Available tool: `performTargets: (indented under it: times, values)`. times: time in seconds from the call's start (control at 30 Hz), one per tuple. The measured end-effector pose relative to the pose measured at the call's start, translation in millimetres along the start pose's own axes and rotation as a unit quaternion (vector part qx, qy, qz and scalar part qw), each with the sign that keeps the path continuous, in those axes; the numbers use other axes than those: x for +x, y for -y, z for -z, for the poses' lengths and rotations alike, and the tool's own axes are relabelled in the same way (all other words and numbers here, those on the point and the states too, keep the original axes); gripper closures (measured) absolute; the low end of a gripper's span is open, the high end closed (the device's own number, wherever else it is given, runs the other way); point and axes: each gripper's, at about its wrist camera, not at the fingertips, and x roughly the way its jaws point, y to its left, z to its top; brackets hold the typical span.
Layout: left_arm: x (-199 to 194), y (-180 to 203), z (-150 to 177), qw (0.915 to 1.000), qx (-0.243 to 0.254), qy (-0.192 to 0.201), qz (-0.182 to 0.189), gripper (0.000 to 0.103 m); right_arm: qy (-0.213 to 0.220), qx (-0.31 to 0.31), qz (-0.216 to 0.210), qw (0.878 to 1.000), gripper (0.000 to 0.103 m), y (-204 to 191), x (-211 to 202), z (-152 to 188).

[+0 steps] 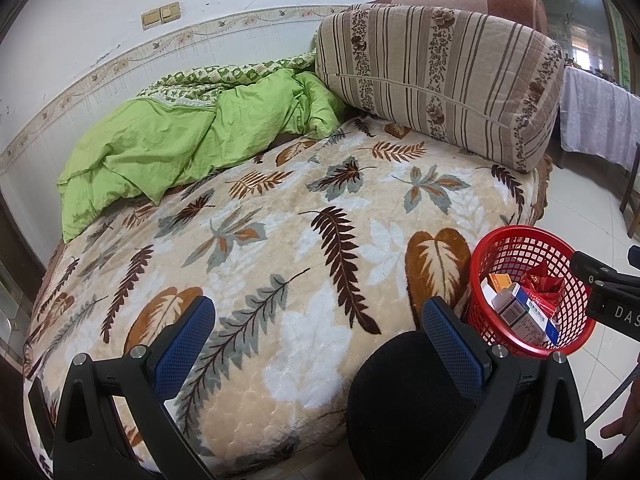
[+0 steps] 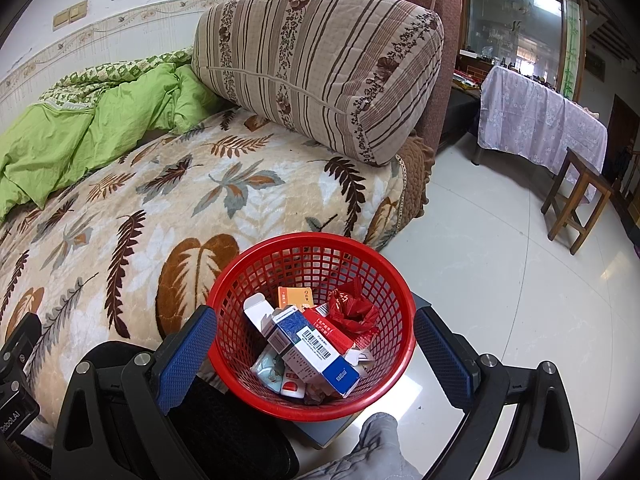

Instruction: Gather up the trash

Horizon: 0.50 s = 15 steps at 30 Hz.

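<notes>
My left tongs [image 1: 320, 344] hover low over the bed [image 1: 280, 240], levelled and aimed across the leaf-patterned blanket [image 1: 248, 216] toward the wall; the two blue-padded fingers [image 1: 184, 344] are spread wide with nothing between them but blanket. My right tongs [image 2: 316, 356] are held beside the bed's near edge, tilted down toward the floor [image 2: 500, 280], their fingers [image 2: 186, 360] likewise parted and standing on either side of the red basket [image 2: 312, 248] without gripping it; whether either pad touches the basket's rim I cannot tell from this angle. The basket, seen from the left wrist camera at the lower right [image 1: 532, 236], sits just beside the bed and appears to rest on a flat grey surface [image 2: 320, 428] above the floor. Inside it lie the collected trash: a blue-and-white carton with a barcode [image 2: 320, 352], a red-and-white box [image 2: 328, 330], an orange box [image 2: 296, 296], a crumpled red wrapper [image 2: 352, 308] and smaller packets beneath. A grey-clad part of me [image 2: 380, 440] shows below the basket. Farther back on the bed lie a crumpled green quilt [image 1: 160, 148] and a striped cushion [image 1: 440, 80]; a cloth-draped desk [image 2: 540, 120] and a wooden stool [image 2: 576, 200] stand well apart across the room.
</notes>
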Motion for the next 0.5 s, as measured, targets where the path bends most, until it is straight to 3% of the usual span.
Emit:
performTargets:
  times: [0.5]
  values:
    - [0.0, -0.3, 0.2, 0.9999, -0.010, -0.006, 0.010, 0.000, -0.002, -0.003, -0.001, 1.000, 0.004, -2.9, 0.7, 3.9]
